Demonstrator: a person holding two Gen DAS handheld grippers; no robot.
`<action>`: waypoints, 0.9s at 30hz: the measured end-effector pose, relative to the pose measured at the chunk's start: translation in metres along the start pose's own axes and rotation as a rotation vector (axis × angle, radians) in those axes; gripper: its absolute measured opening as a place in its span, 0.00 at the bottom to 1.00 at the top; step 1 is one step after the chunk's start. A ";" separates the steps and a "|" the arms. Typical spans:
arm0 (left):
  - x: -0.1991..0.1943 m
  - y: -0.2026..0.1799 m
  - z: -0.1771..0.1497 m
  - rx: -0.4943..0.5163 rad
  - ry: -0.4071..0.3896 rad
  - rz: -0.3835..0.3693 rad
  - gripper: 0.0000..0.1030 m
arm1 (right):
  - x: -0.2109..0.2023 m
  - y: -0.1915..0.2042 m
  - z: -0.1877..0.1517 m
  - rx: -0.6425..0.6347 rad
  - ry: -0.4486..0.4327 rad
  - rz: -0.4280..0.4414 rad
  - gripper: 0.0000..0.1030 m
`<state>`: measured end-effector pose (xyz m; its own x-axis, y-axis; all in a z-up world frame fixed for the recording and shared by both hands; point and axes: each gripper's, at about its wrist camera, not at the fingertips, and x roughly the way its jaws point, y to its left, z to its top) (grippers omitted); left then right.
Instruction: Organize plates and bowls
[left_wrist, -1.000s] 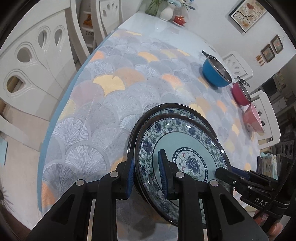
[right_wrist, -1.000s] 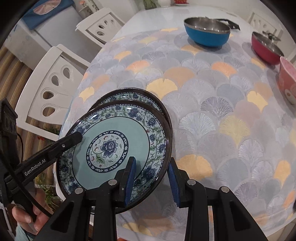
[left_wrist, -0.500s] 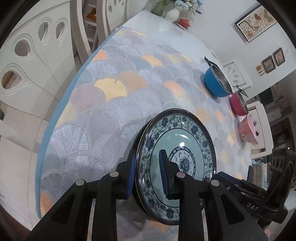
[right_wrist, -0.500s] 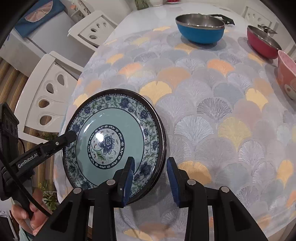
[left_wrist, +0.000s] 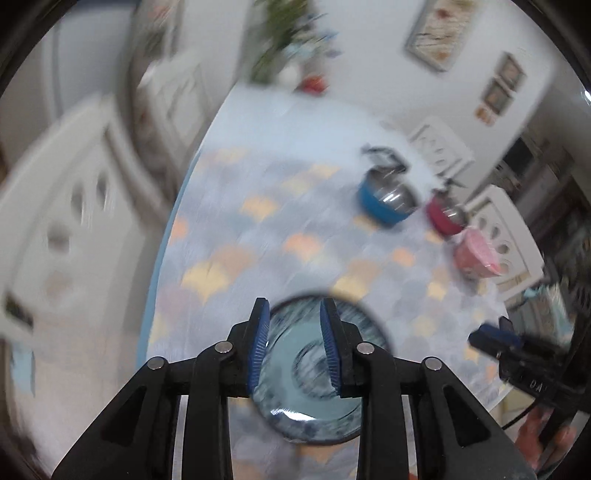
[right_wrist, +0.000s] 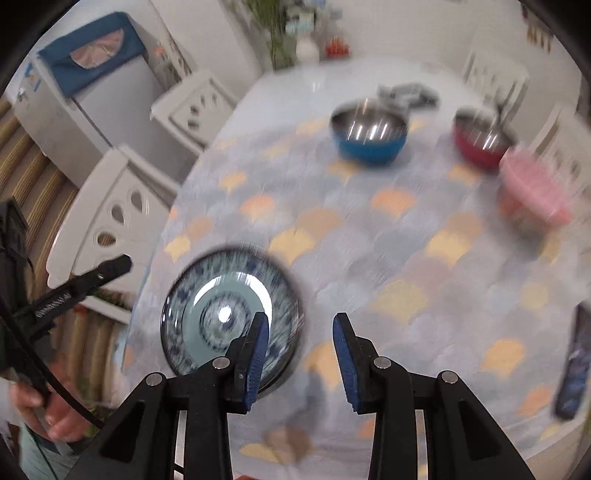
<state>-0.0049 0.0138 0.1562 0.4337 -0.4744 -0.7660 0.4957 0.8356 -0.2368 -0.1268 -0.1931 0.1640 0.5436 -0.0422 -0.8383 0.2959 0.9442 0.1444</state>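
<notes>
Blue-patterned plates (right_wrist: 229, 314) stacked flat on cloth (right_wrist: 369, 258) at lower left of right view, clear of both tools; left gripper (left_wrist: 293, 347) and right gripper (right_wrist: 299, 354) just opening, nothing clamped; bowls (right_wrist: 369, 136) upper right, nearer right gripper.

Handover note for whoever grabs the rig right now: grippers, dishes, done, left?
Left hand-held gripper: open, nothing held, jaws just opening, above the plates.
Right hand-held gripper: open, empty, jaws just opening, beside the plates.
Plates: stacked at the near table edge.
Blue bowl, red bowl, pink bowl: separate, far side of the tablecloth.
Done: plates stacked.
Left: probably gather the bowls.
</notes>
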 end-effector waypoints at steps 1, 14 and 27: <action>-0.010 -0.016 0.011 0.042 -0.039 -0.012 0.36 | -0.016 -0.005 0.006 -0.026 -0.054 -0.055 0.46; 0.000 -0.159 0.095 0.170 -0.193 -0.143 0.94 | -0.113 -0.180 0.076 0.214 -0.335 -0.214 0.86; 0.201 -0.288 0.081 0.127 0.234 -0.283 0.65 | 0.022 -0.357 0.076 0.477 0.089 -0.092 0.86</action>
<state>0.0003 -0.3446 0.1193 0.0902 -0.5927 -0.8003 0.6665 0.6331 -0.3937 -0.1606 -0.5560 0.1339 0.4356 -0.0709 -0.8973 0.6776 0.6821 0.2750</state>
